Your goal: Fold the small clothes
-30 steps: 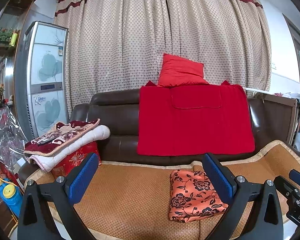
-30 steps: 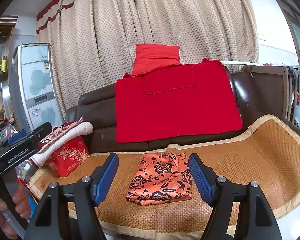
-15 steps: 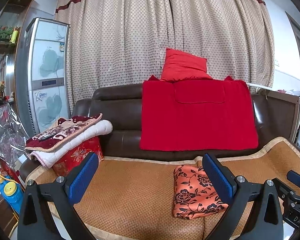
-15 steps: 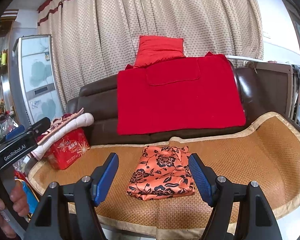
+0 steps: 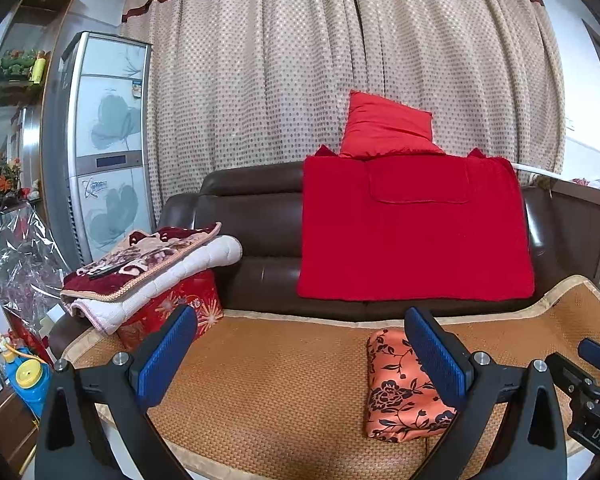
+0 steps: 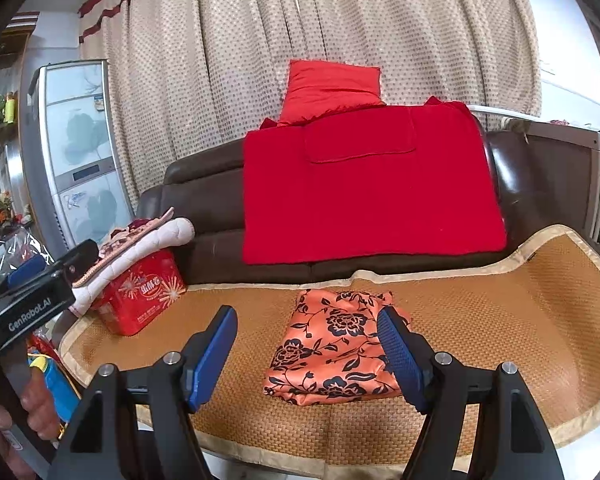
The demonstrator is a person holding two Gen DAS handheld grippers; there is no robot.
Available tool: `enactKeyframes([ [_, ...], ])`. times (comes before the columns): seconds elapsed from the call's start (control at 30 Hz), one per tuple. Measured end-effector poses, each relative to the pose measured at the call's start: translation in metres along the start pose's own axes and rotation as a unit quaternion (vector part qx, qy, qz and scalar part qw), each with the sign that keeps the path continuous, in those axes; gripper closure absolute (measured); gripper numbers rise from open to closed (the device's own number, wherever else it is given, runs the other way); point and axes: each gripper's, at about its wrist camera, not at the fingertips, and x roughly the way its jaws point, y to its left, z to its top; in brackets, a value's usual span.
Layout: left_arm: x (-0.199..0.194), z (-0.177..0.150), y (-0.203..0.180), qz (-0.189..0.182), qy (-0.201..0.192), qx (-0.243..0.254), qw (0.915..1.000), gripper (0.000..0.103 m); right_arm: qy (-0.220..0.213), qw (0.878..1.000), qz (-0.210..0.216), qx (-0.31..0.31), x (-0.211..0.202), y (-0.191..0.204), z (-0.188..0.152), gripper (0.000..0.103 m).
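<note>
Both grippers have drifted closer; right gripper (image 6: 304,354) gapes empty, folded orange garment (image 6: 332,344) at twelve o'clock, nearer it. Left gripper (image 5: 300,354), open too, sees it around two, probably lengthwise.

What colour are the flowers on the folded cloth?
Black flowers on the orange folded cloth, clearest in the right wrist view.

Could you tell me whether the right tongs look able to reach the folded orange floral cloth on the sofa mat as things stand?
Probably yes: the right tongs stand open and empty, pointing at the orange floral cloth, which lies alone on the woven mat with nothing in between.
</note>
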Motion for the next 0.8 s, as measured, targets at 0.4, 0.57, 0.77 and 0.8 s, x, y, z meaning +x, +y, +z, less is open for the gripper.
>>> enactKeyframes([
  [0.4,0.004,-0.003,-0.001,-0.004,0.003,0.001,1.0000,0.000,-0.002,1.000,-0.008,0.010,-0.001,-0.008,0.001,0.028],
  [0.57,0.011,-0.005,0.001,-0.005,0.009,-0.002,0.9999,0.000,-0.003,1.000,-0.013,0.005,0.001,-0.007,0.002,0.028],
  [0.77,0.016,-0.003,0.004,-0.009,0.013,-0.003,0.9999,0.000,-0.002,1.000,-0.022,0.003,0.003,-0.007,0.006,0.028],
  [0.8,0.018,-0.002,0.004,-0.007,0.013,-0.004,0.9999,0.000,-0.002,1.000,-0.024,0.002,0.004,-0.007,0.007,0.028],
])
